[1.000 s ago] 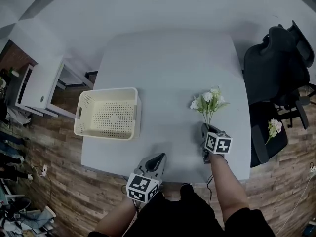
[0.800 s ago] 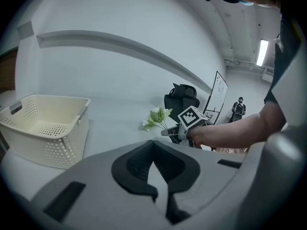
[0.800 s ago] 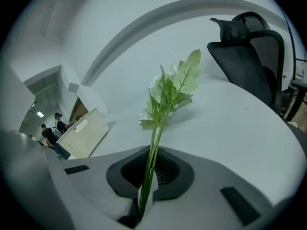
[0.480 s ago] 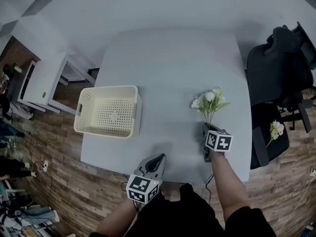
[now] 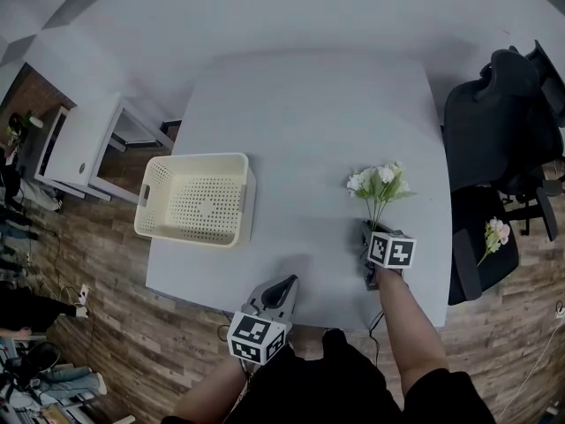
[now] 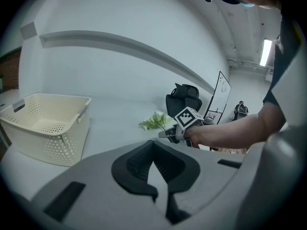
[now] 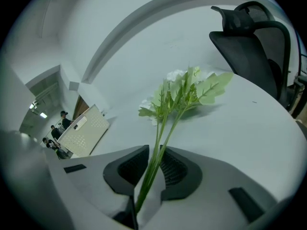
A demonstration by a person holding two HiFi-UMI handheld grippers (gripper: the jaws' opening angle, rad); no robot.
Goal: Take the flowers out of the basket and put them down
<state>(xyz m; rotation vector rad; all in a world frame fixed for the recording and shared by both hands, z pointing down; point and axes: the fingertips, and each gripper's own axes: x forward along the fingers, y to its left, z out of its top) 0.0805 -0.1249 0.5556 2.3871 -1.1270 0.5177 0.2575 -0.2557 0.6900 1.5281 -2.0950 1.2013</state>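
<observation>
A bunch of white flowers (image 5: 380, 184) with green stems lies with its heads on the grey table (image 5: 300, 122), right of middle. My right gripper (image 5: 366, 230) is just behind it, shut on the stems. In the right gripper view the stems (image 7: 158, 152) run up between the pads of that gripper (image 7: 154, 150), whose jaws have just been opening slightly. The cream perforated basket (image 5: 247, 197) stands at the table's left and looks empty. My left gripper (image 5: 287, 281) hovers at the near edge, shut on nothing (image 6: 153, 143). It looks at the basket (image 6: 45, 128) and the flowers (image 6: 154, 121).
A black office chair (image 5: 494, 122) stands right of the table, with another small flower bunch (image 5: 490, 234) on its seat. A white cabinet (image 5: 75, 148) stands left of the table on the wooden floor. The right table edge is close to the flowers.
</observation>
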